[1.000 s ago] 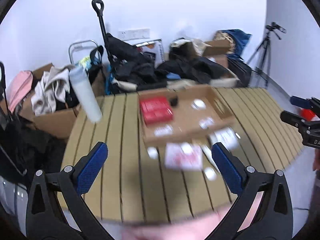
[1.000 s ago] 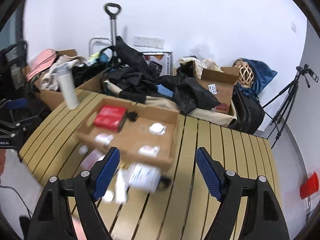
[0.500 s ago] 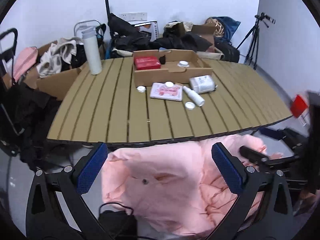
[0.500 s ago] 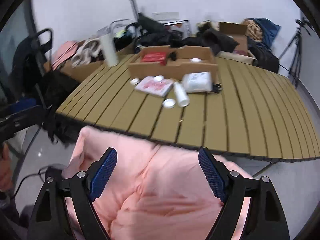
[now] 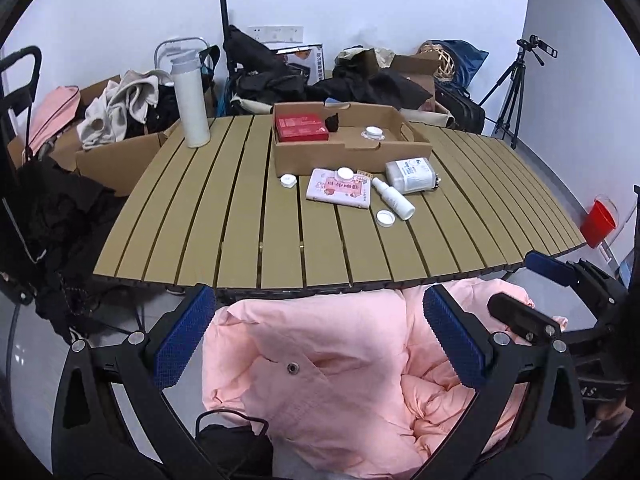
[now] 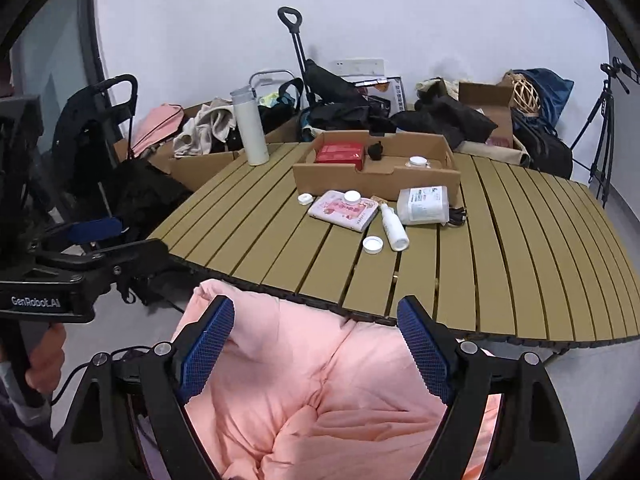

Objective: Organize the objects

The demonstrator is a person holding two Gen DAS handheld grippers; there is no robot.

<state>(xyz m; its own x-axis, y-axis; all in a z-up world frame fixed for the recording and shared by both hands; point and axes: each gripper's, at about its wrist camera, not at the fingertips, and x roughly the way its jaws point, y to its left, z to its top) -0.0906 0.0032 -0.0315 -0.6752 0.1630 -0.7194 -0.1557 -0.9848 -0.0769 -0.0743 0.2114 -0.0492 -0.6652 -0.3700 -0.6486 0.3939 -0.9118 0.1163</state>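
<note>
Counter (image 5: 240,208) slats now sit far ahead, because both tools have pulled back and down over a pink puffy coat (image 5: 328,380). The brown box (image 5: 352,148) stands at the far side with a red packet (image 5: 302,127) inside. Near it lie a pink pack (image 5: 339,190), a white jug (image 5: 410,171), a small bottle (image 5: 394,199) and a loose cap (image 5: 385,217), not yet tidied. Left tool (image 5: 316,344) and right tool (image 6: 316,354) gape wide, holding nothing.

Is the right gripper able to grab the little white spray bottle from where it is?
Probably not yet: the right gripper hangs open below the table edge, far from the spray bottle.
</note>
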